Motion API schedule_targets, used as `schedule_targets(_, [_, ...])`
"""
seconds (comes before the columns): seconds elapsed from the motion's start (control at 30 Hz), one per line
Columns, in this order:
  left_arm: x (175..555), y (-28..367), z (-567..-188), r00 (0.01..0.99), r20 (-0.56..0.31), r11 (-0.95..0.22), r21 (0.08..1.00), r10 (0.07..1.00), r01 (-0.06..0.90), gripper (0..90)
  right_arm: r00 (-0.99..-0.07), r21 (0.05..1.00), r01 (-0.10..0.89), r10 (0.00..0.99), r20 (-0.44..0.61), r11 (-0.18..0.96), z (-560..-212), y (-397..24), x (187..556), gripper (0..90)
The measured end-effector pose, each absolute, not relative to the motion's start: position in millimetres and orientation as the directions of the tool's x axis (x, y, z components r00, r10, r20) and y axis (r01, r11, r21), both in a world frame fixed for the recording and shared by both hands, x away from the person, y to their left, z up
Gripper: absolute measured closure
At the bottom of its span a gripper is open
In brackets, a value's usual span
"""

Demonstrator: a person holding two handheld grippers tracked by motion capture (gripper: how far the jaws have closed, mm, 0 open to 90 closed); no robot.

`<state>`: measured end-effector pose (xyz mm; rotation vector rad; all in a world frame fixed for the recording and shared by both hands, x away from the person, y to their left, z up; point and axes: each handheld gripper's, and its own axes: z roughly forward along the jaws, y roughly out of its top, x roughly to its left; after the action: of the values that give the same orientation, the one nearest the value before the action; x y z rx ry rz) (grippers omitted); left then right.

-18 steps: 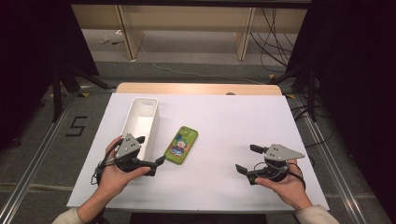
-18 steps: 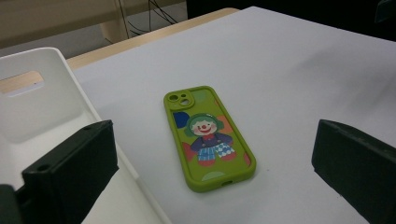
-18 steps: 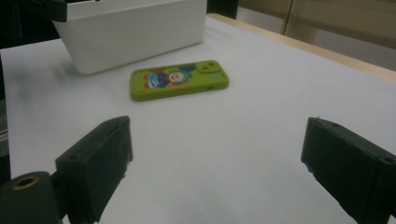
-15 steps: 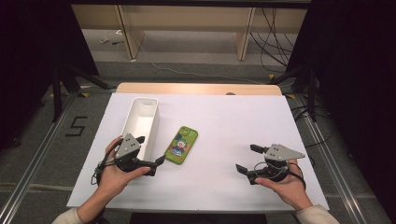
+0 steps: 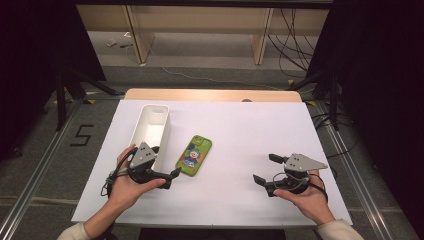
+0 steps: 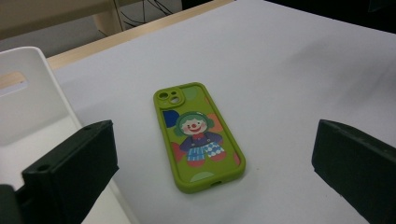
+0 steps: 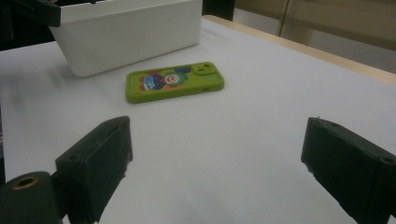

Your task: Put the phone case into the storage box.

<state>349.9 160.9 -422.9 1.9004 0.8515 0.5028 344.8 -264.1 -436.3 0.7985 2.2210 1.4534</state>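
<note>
A green phone case [image 5: 194,156] with a clown picture lies flat on the white table top [image 5: 240,130], its camera cutout at the far end. My left gripper [image 5: 162,161] sits just left of the case, open, jaws pointing toward it. In the left gripper view the case [image 6: 198,135] lies a short way ahead of my wide-apart left gripper [image 6: 213,144], untouched. My right gripper [image 5: 266,168] rests at the right, open and holding nothing. In the right gripper view the case [image 7: 173,81] lies well beyond my right gripper [image 7: 219,140].
A long white bin [image 5: 150,131] stands just left of the case, beside the left hand; it also appears as the bin [image 6: 28,93] and the bin [image 7: 126,32]. A wooden strip [image 5: 215,95] edges the table's far side. Bare table lies between the grippers.
</note>
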Motion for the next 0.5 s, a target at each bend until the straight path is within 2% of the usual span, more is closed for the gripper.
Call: schedule_targets(0.5, [389, 116, -410, 0.687, -0.005, -0.341, 0.866, 0.727, 0.366, 0.0, -0.764, 0.915, 0.263, 0.645, 0.004, 0.306, -436, -265, 346, 9.9])
